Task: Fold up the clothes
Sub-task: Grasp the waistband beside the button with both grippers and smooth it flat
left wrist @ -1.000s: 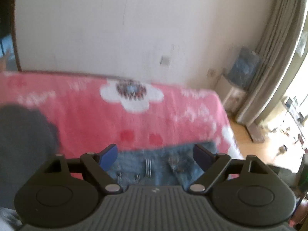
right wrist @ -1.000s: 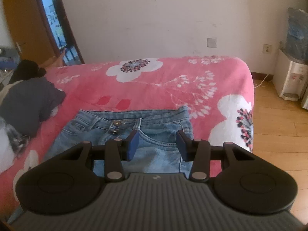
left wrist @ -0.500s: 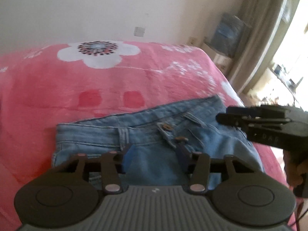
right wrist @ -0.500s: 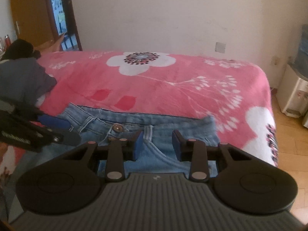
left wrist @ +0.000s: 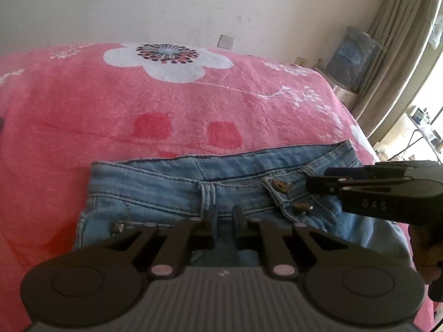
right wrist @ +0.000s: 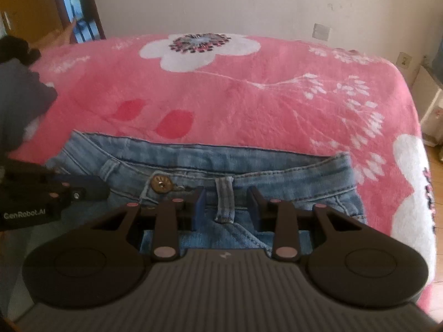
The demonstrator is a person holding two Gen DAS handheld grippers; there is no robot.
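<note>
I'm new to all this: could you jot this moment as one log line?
stage: gripping waistband | left gripper: closing on jeans | right gripper: astride belt loop, open

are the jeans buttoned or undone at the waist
Undone. On the jeans the metal button sits exposed beside the fly, the waistband's front edge gapes away from the back, and the inside of the back waistband shows.

1. Left black two-finger gripper pitched steeply down over the light-blue denim jeans, jaws closing, narrow gap left; denim below the tips, pinch unclear.
2. Right black two-finger gripper also angled down at the jeans' waistband, blue-padded jaws partly apart, straddling a belt loop, pads not pressing.
3. Both sit side by side near the waistband.
</note>
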